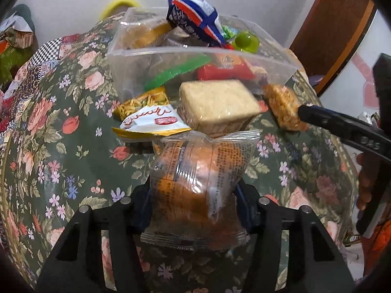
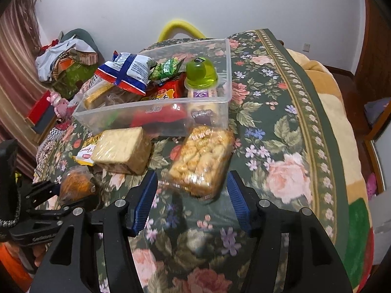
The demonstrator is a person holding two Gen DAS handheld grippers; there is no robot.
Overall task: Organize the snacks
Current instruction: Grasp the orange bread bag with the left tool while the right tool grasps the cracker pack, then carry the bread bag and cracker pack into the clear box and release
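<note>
- The left tool (image 1: pixel 195 195) was clenched on an orange bun in a clear printed wrapper (image 1: pixel 195 171), held above the flowered cloth and in front of the clear plastic bin (image 1: pixel 200 56); the right wrist view showed the same bun (image 2: pixel 77 184) pinched at the far left.
- The right tool (image 2: pixel 193 197) stood released, its blue pads spread to either side of the near end of a clear pack of golden puffed snacks (image 2: pixel 202 158). I could not tell whether the pads touched the pack, which seemed to lie on the cloth just before the bin.
- Beside that pack lay a pale square cracker block in clear wrap (image 2: pixel 122 149), and just left of it a white and yellow packet (image 1: pixel 151 124) with a yellow noodle-snack bag (image 1: pixel 144 102) behind; these were outside the bin, close to its front wall.
- Inside the bin there were already a blue, white and red bag (image 2: pixel 127 73) perched on top, a green jelly cup (image 2: pixel 201 74), a green packet (image 2: pixel 166 69) and red packs (image 2: pixel 166 92), heaped to about the rim.
- My reading: sorting was well past halfway, with the held bun and four loose items left.
- The surface carrying everything was a floral cloth (image 2: pixel 281 146), perhaps spread on a bed; I could not tell.
</note>
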